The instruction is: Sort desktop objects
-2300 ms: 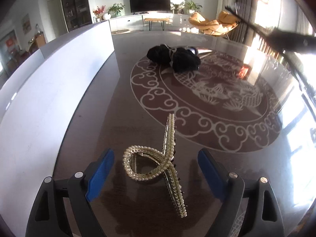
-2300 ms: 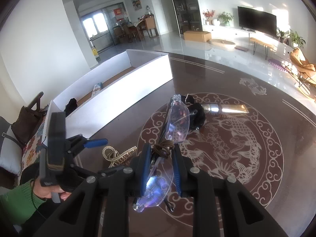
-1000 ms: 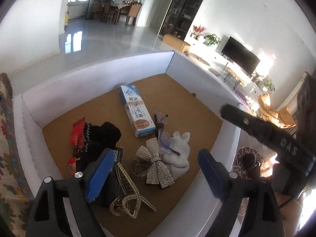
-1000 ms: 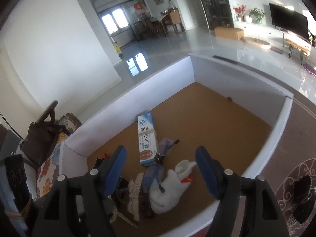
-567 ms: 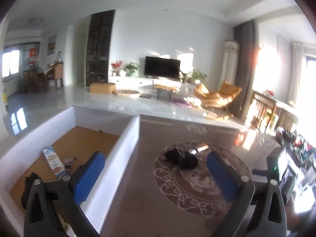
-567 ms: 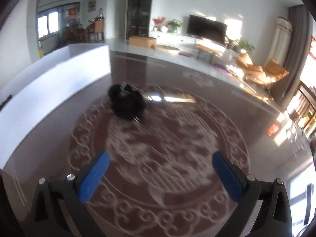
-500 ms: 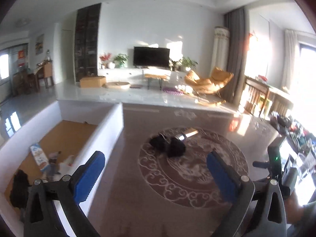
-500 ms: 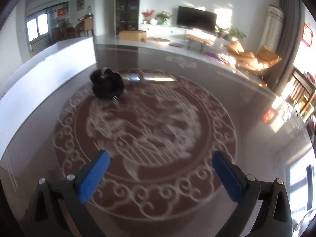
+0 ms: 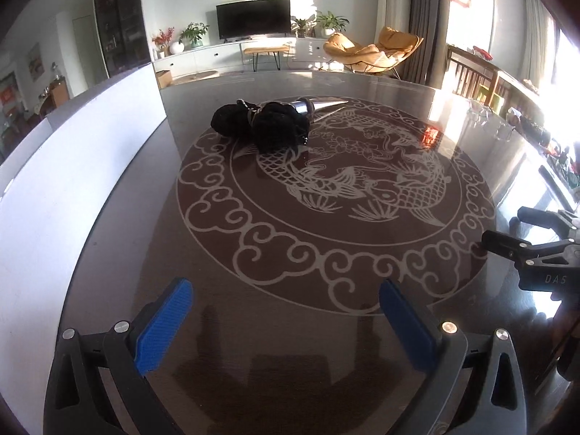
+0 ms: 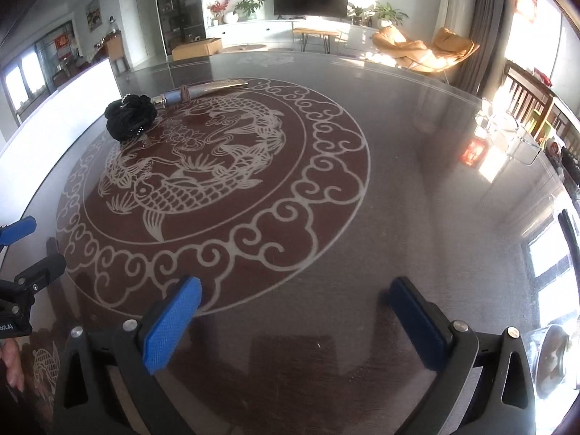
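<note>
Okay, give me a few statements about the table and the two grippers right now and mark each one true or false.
1. Both grippers are empty and open. True: nothing lies between the blue pads of the left gripper or the right gripper.
2. The black fabric bundle sits beside a shiny metal cone. True: they touch at the far side of the table.
3. The black bundle lies in the white box. False: it rests on the table's fish pattern, with the white box wall off to its side.
4. A pearl hair clip lies on the table between the left gripper's fingers. False: only bare tabletop shows there.
</note>
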`<control>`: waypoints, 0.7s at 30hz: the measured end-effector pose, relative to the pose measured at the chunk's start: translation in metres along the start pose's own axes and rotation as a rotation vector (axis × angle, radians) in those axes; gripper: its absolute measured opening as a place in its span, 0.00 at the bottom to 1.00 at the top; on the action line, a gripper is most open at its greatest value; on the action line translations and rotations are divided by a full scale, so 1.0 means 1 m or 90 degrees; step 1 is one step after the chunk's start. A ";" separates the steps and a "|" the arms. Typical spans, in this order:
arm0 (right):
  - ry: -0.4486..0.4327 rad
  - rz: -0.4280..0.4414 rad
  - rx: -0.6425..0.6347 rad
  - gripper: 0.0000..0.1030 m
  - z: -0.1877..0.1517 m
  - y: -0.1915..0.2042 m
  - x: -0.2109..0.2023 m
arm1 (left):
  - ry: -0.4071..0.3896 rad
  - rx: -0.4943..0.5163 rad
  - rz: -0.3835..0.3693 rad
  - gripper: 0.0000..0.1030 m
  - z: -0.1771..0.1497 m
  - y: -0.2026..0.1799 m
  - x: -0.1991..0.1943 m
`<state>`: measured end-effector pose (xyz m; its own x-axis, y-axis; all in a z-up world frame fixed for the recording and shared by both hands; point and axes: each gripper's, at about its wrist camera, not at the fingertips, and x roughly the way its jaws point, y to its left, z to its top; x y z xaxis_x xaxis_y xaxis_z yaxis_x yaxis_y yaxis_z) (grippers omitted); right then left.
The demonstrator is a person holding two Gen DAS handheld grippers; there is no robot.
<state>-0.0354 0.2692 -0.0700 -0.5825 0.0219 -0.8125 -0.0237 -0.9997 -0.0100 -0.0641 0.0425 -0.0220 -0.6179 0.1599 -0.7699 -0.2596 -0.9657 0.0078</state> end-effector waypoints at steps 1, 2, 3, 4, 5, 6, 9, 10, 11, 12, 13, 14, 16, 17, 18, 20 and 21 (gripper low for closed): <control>0.000 0.000 0.000 1.00 0.000 0.000 0.000 | 0.008 -0.008 -0.001 1.00 -0.001 0.002 0.002; 0.000 0.000 0.000 1.00 0.000 0.000 -0.001 | 0.021 -0.017 -0.003 1.00 -0.001 0.005 0.005; 0.000 0.000 0.000 1.00 0.000 -0.001 -0.001 | 0.034 -0.027 -0.007 1.00 -0.001 0.007 0.009; 0.000 0.000 0.000 1.00 0.000 -0.001 0.000 | 0.044 -0.039 -0.010 1.00 0.001 0.011 0.013; 0.000 0.000 0.000 1.00 0.000 -0.001 0.000 | 0.038 -0.045 -0.011 1.00 0.000 0.013 0.012; 0.000 0.000 0.000 1.00 0.000 -0.001 -0.001 | 0.037 -0.052 -0.013 1.00 0.000 0.014 0.012; 0.000 0.000 0.000 1.00 0.000 -0.001 -0.001 | 0.043 -0.043 -0.001 1.00 -0.001 0.011 0.015; 0.000 0.000 0.000 1.00 0.000 -0.001 -0.001 | 0.047 -0.036 0.008 1.00 -0.001 0.009 0.017; 0.000 0.000 0.000 1.00 0.000 -0.001 0.000 | 0.052 -0.027 0.017 1.00 -0.001 0.006 0.018; 0.000 0.000 0.000 1.00 0.000 -0.001 -0.001 | 0.051 -0.028 0.017 1.00 0.000 0.006 0.018; 0.000 0.000 0.000 1.00 0.000 -0.001 -0.001 | 0.051 -0.028 0.016 1.00 0.000 0.006 0.018; 0.000 0.000 0.001 1.00 0.000 -0.001 -0.001 | 0.051 -0.028 0.016 1.00 0.000 0.006 0.018; 0.000 0.000 0.001 1.00 0.000 -0.001 -0.001 | 0.051 -0.028 0.016 1.00 0.000 0.006 0.018; 0.001 0.000 0.001 1.00 0.000 -0.001 -0.001 | 0.051 -0.028 0.016 1.00 0.000 0.006 0.018; 0.001 0.000 0.001 1.00 0.000 -0.001 -0.001 | 0.052 -0.028 0.016 1.00 0.000 0.006 0.019; 0.001 0.000 0.001 1.00 0.000 -0.001 -0.001 | 0.051 -0.028 0.016 1.00 0.000 0.006 0.019; 0.001 0.000 0.001 1.00 0.000 -0.001 -0.001 | 0.051 -0.028 0.016 1.00 0.000 0.006 0.019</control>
<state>-0.0350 0.2700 -0.0693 -0.5816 0.0222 -0.8131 -0.0248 -0.9996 -0.0095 -0.0768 0.0399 -0.0364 -0.5614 0.1206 -0.8187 -0.2110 -0.9775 0.0007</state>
